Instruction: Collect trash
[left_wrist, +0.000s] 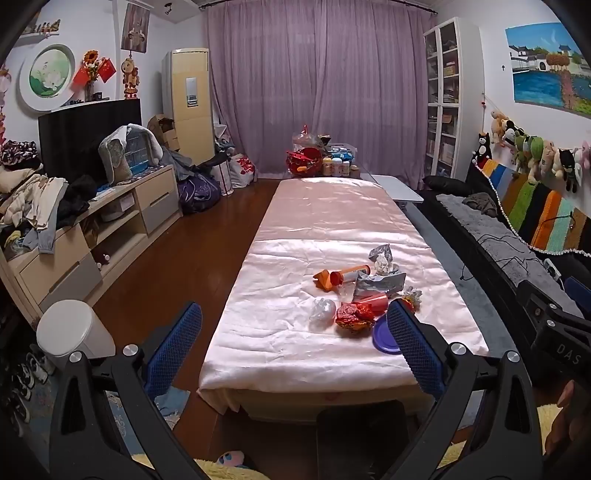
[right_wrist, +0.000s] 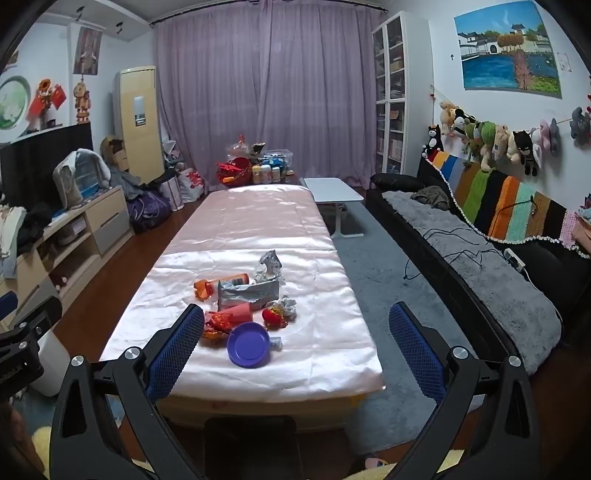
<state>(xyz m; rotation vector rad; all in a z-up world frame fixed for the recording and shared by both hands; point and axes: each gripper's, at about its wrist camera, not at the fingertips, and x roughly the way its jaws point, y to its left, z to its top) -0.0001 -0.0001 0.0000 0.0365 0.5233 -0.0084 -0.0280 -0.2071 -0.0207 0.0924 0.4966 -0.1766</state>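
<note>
A pile of trash lies on the pink satin table (left_wrist: 295, 343): an orange tube (left_wrist: 345, 275), a silver foil bag (left_wrist: 376, 284), a crumpled red wrapper (left_wrist: 354, 314), clear plastic (left_wrist: 322, 310) and a purple lid (left_wrist: 384, 338). In the right wrist view the table (right_wrist: 314, 369) holds the same orange tube (right_wrist: 221, 282), foil bag (right_wrist: 245, 293), red wrapper (right_wrist: 218, 321) and purple lid (right_wrist: 248, 344). My left gripper (left_wrist: 294, 336) is open and empty, short of the table's near end. My right gripper (right_wrist: 295, 338) is open and empty, also short of it. A white trash bin (left_wrist: 70, 328) stands on the floor at the left.
A cluttered TV cabinet (left_wrist: 110, 221) lines the left wall. A black sofa with a grey throw (right_wrist: 480, 266) lines the right. A small white side table (right_wrist: 334, 195) stands beyond the table's far right corner. Bags and bottles (left_wrist: 325, 158) sit by the curtain.
</note>
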